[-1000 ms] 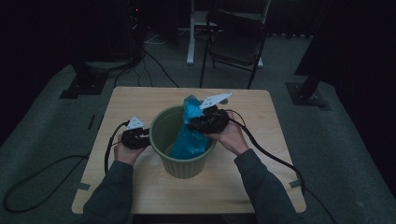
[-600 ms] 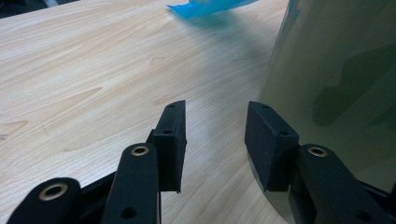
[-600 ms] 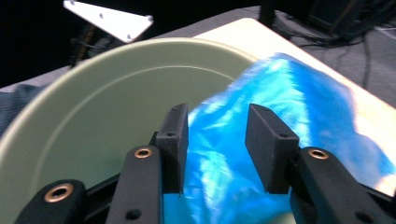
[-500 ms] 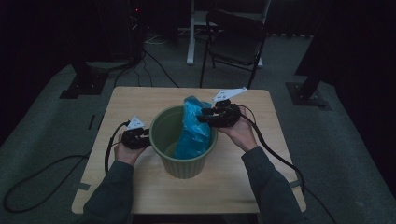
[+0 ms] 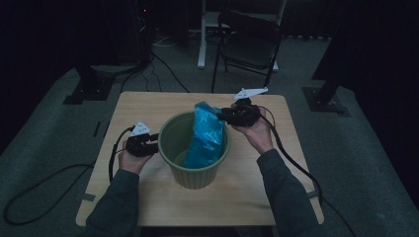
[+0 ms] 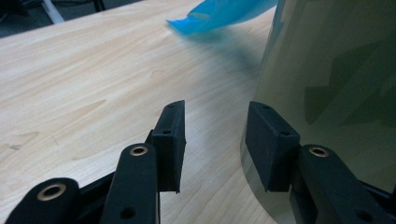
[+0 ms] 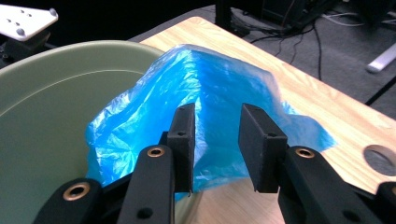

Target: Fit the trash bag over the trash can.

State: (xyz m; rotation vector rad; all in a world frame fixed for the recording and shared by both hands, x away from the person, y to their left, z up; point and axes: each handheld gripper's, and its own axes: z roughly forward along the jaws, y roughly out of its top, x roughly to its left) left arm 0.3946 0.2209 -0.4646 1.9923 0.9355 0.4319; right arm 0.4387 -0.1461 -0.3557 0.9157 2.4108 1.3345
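Hands low at either side of round green plastic bin (image 5: 197, 163). Left gripper (image 6: 217, 140) spread beside wall; right gripper (image 7: 217, 135) just closing, seemingly not pinching crumpled blue plastic bag (image 7: 210, 88).

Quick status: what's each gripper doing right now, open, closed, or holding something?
Left gripper: open, jaws straddling the green bin wall, no pinch visible.
Right gripper: open, jaws just closing, blue bag bunched ahead, not clamped.

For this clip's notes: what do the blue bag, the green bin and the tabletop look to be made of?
Blue bag: thin plastic film, semi-translucent, by its fine crinkles and glossy highlights. Green bin: probably moulded plastic, with a smooth, slightly glossy wall that carries dim reflections in the left gripper view. Tabletop: light wood or a wood-look laminate, matte, with grain lines; the pictures can't tell which.
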